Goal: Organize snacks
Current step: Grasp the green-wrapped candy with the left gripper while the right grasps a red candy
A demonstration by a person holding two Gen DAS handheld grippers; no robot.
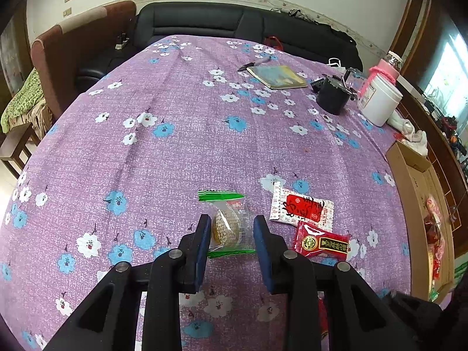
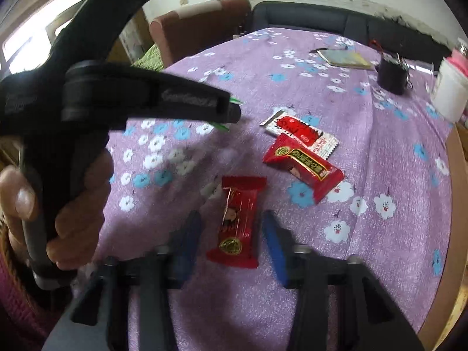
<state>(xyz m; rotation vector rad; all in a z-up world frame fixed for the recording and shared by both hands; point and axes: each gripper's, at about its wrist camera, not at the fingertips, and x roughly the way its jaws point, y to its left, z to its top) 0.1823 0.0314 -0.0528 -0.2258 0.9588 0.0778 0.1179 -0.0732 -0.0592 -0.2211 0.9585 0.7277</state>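
In the left wrist view my left gripper (image 1: 232, 229) is open, its blue pads on either side of a clear green-edged pastry packet (image 1: 229, 225) lying on the purple flowered tablecloth (image 1: 175, 152). To its right lie a white-and-red packet (image 1: 301, 207) and a red packet with a black label (image 1: 321, 242). In the right wrist view my right gripper (image 2: 231, 234) is open around a small red snack packet (image 2: 238, 220) on the cloth. The white-and-red packet (image 2: 301, 131) and the red black-label packet (image 2: 304, 166) lie beyond it. The left gripper's body (image 2: 146, 99) crosses the upper left.
A cardboard box (image 1: 415, 193) holding snacks stands at the table's right edge. Far right stand a white jar (image 1: 380, 99), a black cup (image 1: 333, 93), a booklet (image 1: 278, 77) and a pen (image 1: 254, 63). A black sofa (image 1: 234, 20) and a brown chair (image 1: 76, 52) stand behind.
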